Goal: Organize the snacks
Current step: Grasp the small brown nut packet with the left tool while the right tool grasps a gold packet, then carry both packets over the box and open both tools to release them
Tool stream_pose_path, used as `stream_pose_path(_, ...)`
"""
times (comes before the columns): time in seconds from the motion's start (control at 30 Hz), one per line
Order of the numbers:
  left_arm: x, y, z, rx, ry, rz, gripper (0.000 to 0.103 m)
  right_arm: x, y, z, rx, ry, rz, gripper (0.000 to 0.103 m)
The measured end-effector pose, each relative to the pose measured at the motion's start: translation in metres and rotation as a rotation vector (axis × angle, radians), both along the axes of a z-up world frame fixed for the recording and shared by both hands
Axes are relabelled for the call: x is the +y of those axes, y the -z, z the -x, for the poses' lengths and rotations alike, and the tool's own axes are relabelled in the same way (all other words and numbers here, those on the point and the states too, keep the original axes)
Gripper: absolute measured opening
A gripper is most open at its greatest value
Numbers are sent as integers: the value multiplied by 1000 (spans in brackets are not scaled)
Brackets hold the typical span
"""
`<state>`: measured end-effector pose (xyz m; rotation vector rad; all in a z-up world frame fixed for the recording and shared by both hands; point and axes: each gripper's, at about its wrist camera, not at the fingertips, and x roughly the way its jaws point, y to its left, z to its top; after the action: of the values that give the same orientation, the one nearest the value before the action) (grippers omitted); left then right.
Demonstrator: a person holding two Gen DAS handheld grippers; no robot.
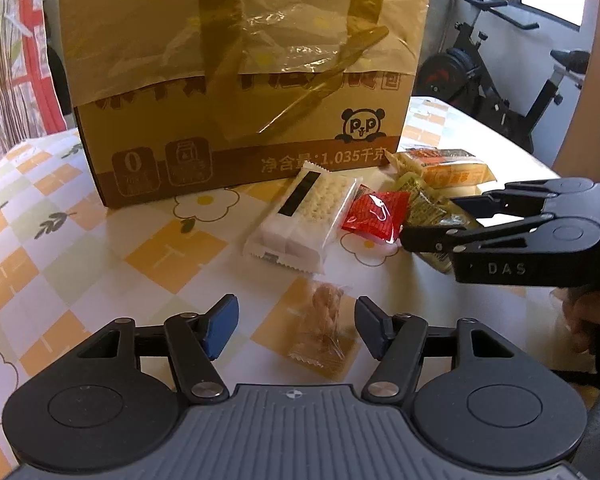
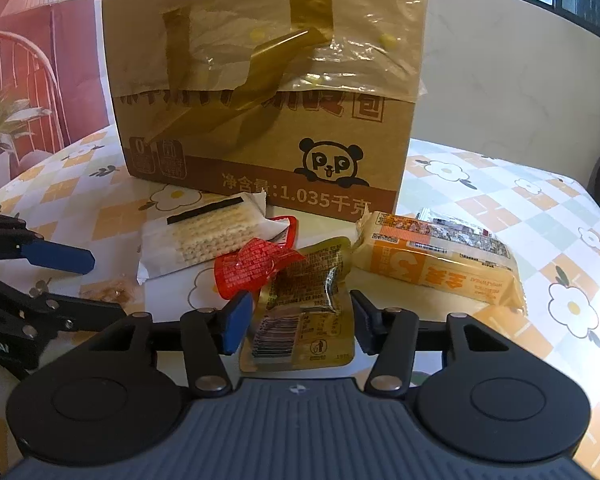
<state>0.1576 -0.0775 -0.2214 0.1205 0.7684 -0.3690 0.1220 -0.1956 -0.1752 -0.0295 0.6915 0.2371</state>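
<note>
Snacks lie between half-open fingers – twist pack [image 1: 322,326] left, gold pouch [image 2: 304,308] right, ungripped.

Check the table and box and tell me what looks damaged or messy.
The cardboard box looks rough: brown tape is peeling off and crumpled plastic film hangs over its front, covering part of the print. The snack packets lie in a loose overlapping heap before it.

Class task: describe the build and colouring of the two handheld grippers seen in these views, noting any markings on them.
Both are matte black linkage grippers with silver pivot pins, two round black discs and a ribbed grey centre plate. On the left gripper and the right gripper, one finger carries a blue pad, the other a dark ribbed one. The right gripper's side bears pale lettering reading "DAS". No cables or sleeves are visible.
</note>
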Motion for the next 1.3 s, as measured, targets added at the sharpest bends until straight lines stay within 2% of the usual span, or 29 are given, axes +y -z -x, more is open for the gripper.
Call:
stream_pose_path(0.03,0,-1,0,-7,-2,-11,55,-1,0,0,0,1,-5,54)
stream_pose_path(0.07,-1,0,0,-16,-3,-25,44,-1,-1,1,0,0,-12,54)
stream_pose_path(0.1,0,-1,0,-21,-4,-32,33,-2,-1,1,-3,-2,-17,48)
stream_pose_path(0.13,2,-1,-1,-19,-4,-24,28,-3,-1,2,-8,-3,-22,36)
stream_pose_path(0.17,4,-2,-2,-14,-5,-15,22,-4,-2,4,-18,-1,-32,34)
stream_pose_path(0.23,7,-3,-2,-7,-4,-2,21,-7,-4,6,-28,2,-51,22)
stream_pose_path(0.3,9,-4,-2,-2,-1,9,20,-10,-5,8,-38,5,-76,18)
stream_pose_path(0.43,8,-6,-1,-3,3,26,19,-14,-10,13,-38,-3,-105,15)
stream_pose_path(0.57,9,-10,1,-20,4,45,19,-24,-15,22,-34,38,-144,12)
stream_pose_path(0.7,12,-16,3,-33,-5,58,19,-31,-28,29,-64,65,-155,7)
stream_pose_path(0.87,20,-31,4,-70,-29,84,19,-34,-50,31,-116,73,-165,7)
stream_pose_path(1.03,30,-59,4,-137,-58,109,19,-32,-79,33,-185,62,-187,7)
stream_pose_path(1.3,50,-139,-15,-312,-71,156,19,-29,-155,16,-351,-1,-210,7)
